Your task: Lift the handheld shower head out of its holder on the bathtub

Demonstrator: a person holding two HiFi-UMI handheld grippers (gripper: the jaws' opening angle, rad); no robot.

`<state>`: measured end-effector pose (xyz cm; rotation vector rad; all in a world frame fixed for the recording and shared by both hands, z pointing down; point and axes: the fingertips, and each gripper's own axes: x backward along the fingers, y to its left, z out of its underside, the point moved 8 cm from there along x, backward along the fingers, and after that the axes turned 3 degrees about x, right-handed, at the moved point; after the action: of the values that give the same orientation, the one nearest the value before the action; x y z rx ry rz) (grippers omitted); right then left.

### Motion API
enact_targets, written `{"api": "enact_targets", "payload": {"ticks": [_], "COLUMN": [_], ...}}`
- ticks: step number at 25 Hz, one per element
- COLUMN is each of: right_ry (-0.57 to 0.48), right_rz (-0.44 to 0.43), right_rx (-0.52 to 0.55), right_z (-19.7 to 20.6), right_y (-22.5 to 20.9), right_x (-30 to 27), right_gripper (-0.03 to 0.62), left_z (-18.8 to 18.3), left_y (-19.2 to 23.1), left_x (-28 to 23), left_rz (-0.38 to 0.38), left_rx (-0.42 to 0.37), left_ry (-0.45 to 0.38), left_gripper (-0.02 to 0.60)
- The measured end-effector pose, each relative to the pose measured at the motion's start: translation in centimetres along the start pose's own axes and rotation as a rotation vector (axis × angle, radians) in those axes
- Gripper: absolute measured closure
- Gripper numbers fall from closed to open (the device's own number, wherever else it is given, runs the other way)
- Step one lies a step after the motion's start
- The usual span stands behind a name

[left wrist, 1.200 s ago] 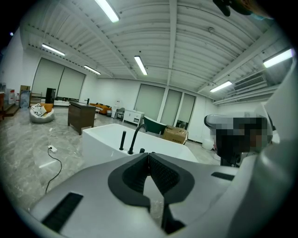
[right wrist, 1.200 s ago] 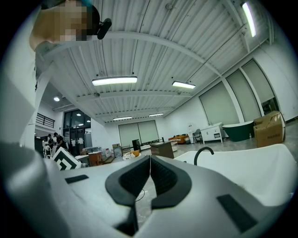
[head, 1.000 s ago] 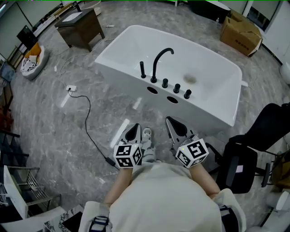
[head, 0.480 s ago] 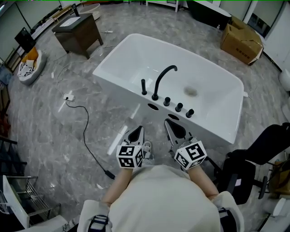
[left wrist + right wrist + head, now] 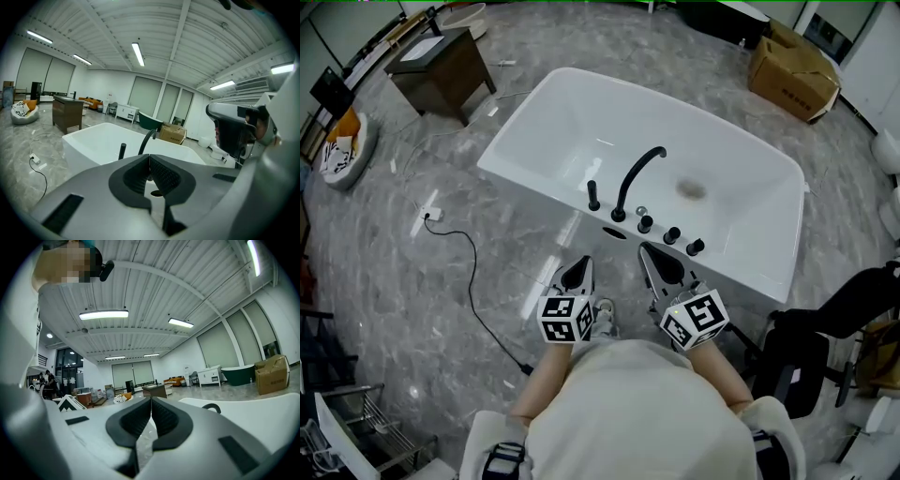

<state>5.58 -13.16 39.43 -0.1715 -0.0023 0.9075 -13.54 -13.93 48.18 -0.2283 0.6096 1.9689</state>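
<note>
The white bathtub (image 5: 581, 112) lies in front of me on the grey floor. On its near deck the black handheld shower head (image 5: 593, 196) stands upright in its holder, left of the arched black faucet (image 5: 633, 178) and a row of black knobs (image 5: 671, 234). My left gripper (image 5: 578, 267) and right gripper (image 5: 649, 251) are both shut and empty, just short of the tub's near wall. The left gripper view shows its closed jaws (image 5: 149, 157) below the shower head (image 5: 122, 151) and faucet (image 5: 147, 140). The right gripper (image 5: 151, 399) points level past the tub's rim (image 5: 253, 413).
A brown cabinet (image 5: 441, 66) stands beyond the tub's left end and a cardboard box (image 5: 792, 66) beyond its right end. A black chair (image 5: 825, 347) is close at my right. A black cable (image 5: 473, 281) and white socket (image 5: 427, 214) lie on the floor to the left.
Both grippers and my view have moved toward the bathtub; its deck and the shower head now lie closer to the fingertips. Both pairs of jaws stay shut.
</note>
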Motion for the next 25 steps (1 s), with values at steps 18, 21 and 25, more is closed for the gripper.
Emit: {"api": "enact_targets", "payload": {"ticks": [18, 21, 25], "right_ry": [0.088, 0.11, 0.136], "right_rz": [0.084, 0.077, 0.082], "right_rx": [-0.06, -0.068, -0.074], "right_z": [2.5, 3.2, 4.0], "right_y": [-5.3, -5.5, -5.9], "right_x": [-8.5, -9.5, -10.6], "right_gripper": [0.573, 0.572, 0.572], "left_z": [-0.8, -0.4, 0.1], "left_y": [7.1, 8.5, 10.0], "left_x": [-12.2, -14.4, -17.4], "left_rz": [0.041, 0.017, 0.003], "left_rx": [-0.028, -0.04, -0.055], "left_ry": [0.076, 0.066, 0.056], "left_gripper": [0.56, 0.56, 0.56]}}
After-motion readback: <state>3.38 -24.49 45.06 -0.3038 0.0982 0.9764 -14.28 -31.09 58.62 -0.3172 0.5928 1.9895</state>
